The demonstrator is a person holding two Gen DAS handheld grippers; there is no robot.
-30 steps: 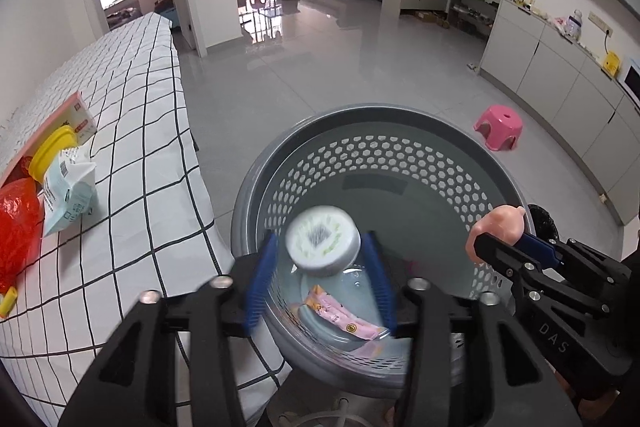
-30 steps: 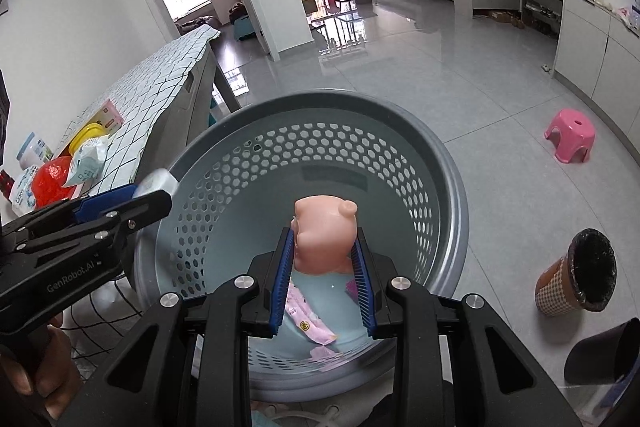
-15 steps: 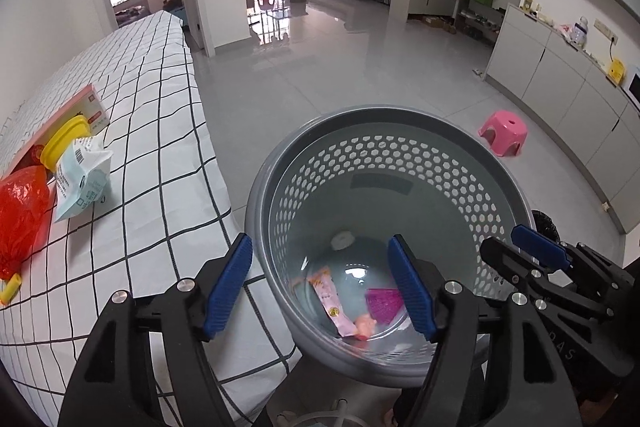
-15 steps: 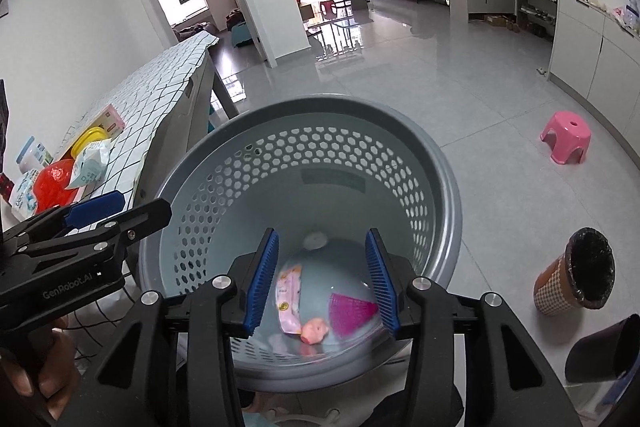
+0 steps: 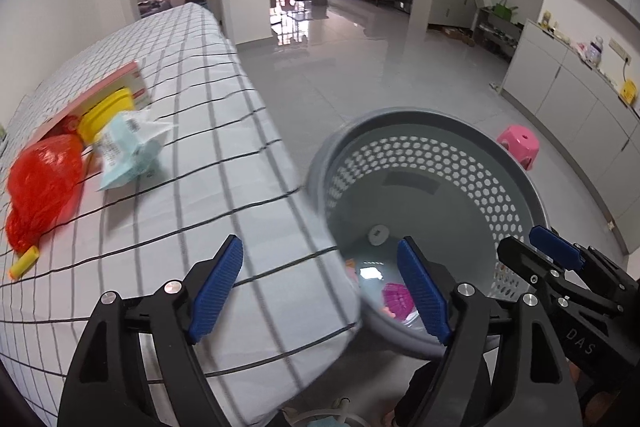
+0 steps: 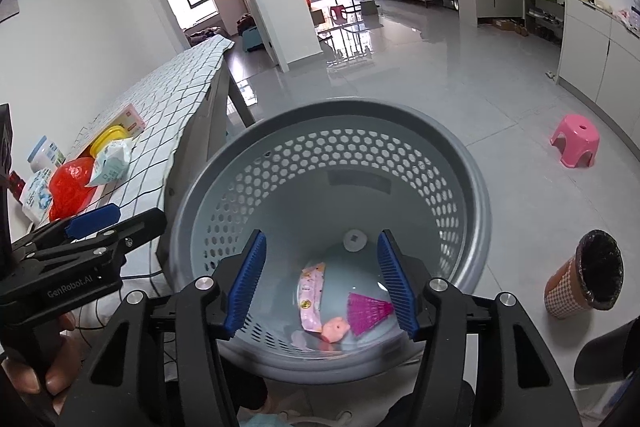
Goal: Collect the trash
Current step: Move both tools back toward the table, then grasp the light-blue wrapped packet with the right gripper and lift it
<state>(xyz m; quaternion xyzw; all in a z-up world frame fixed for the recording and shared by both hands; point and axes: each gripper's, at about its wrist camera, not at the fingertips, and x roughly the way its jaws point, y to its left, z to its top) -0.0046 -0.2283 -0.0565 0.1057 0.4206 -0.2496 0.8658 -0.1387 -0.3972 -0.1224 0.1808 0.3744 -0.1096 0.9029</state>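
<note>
A grey perforated basket (image 6: 476,195) (image 5: 532,187) stands on the floor beside the checked table. At its bottom lie a small pink pig toy (image 6: 335,330), a pink wrapper (image 6: 311,294), a magenta ribbed piece (image 6: 366,311) (image 5: 396,301) and a white round lid (image 6: 355,239) (image 5: 377,234). My right gripper (image 6: 320,283) hangs over the basket, its jaws opening with nothing between them. My left gripper (image 5: 320,287) sits over the table's edge, jaws opening and empty. On the table lie a red bag (image 5: 40,187), a pale blue packet (image 5: 128,147) and a yellow lid (image 5: 106,109).
The checked tablecloth (image 5: 180,211) also bears a pink box (image 5: 136,83) and a small yellow piece (image 5: 24,262). A pink stool (image 6: 576,141) and a checked paper cup with a dark liner (image 6: 584,277) stand on the tiled floor. White cabinets (image 5: 572,99) line the right wall.
The left gripper let the white lid fall into the basket, widened, and swung left over the table. The right gripper let the pig toy drop into the basket and spread its jaws.
</note>
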